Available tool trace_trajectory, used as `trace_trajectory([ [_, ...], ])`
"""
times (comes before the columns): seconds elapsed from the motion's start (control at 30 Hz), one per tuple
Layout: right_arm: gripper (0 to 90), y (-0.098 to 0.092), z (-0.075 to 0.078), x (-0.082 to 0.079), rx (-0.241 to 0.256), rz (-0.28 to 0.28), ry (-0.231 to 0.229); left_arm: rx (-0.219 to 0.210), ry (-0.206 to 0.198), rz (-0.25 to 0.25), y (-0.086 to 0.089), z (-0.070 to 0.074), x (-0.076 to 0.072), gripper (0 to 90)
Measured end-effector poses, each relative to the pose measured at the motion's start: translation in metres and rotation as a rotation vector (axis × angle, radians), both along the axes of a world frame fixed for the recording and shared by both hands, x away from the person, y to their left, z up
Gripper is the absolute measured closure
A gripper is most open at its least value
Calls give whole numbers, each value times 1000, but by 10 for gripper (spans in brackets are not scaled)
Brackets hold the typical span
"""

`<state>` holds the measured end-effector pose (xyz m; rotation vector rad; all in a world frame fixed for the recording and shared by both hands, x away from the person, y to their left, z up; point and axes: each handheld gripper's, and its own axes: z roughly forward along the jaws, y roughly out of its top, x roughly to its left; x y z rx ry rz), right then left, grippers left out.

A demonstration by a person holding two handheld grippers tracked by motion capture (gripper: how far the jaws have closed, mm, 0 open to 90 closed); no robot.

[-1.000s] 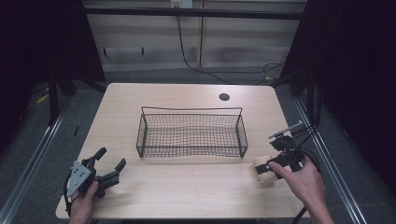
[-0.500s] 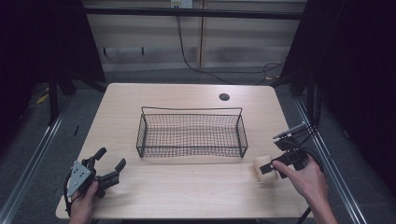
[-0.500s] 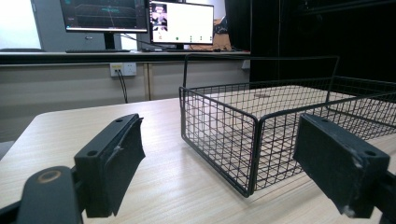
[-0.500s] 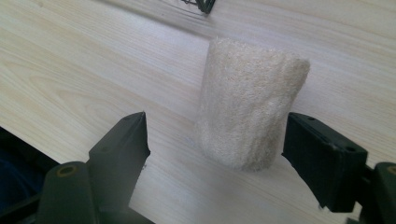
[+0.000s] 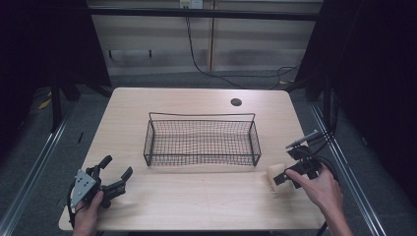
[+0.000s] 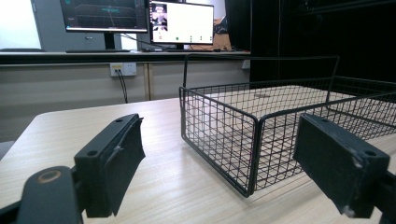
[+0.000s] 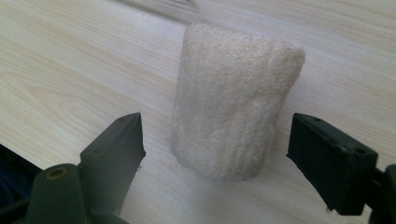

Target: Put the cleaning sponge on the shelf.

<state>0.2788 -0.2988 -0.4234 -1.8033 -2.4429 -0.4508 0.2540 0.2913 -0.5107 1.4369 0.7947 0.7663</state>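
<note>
A cream, fuzzy cylinder [image 5: 273, 178] stands on the wooden table [image 5: 196, 201] near its right front. My right gripper [image 5: 282, 176] is right beside it, held by a hand coming from the lower right. In the right gripper view the cylinder [image 7: 231, 102] stands upright just ahead of the right gripper [image 7: 217, 127], whose black jaws are open on either side without touching it. My left gripper [image 5: 117, 166] rests open at the front left, with nothing between its jaws. In the left gripper view that gripper [image 6: 224, 140] faces the near corner of a black wire basket [image 6: 252, 121].
The black wire basket [image 5: 201, 116] sits in the middle of the table with nothing in it. A round cable hole [image 5: 236, 102] lies behind it. Monitors [image 6: 182, 21] stand on a shelf beyond the table. Dark frame posts flank both sides.
My right gripper has shifted slightly down and left, closer around the cream cylinder. The left gripper and the basket have not moved.
</note>
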Motion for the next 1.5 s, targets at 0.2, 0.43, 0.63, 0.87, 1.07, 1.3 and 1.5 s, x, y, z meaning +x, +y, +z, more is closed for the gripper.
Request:
trace_trajectory([
  [0.2, 192, 0, -9, 6, -11, -10, 32, 0, 0, 1, 0, 0, 0, 156],
  [0.43, 198, 4, -15, 10, -28, 7, 52, 0, 0, 1, 0, 0, 0, 156],
  [0.63, 204, 8, -20, 14, -53, 13, 68, 0, 0, 0, 0, 0, 0, 156],
  [0.87, 217, 11, -25, 16, -76, 14, 90, 0, 0, 0, 0, 0, 0, 156],
  [1.07, 214, 14, -29, 18, -88, 28, 102, 0, 0, 1, 0, 0, 0, 156],
  [1.3, 274, 20, -32, 17, -104, 48, 115, 0, 0, 1, 0, 0, 0, 156],
  [1.5, 281, 20, -30, 18, -101, 53, 125, 0, 0, 1, 0, 0, 0, 156],
])
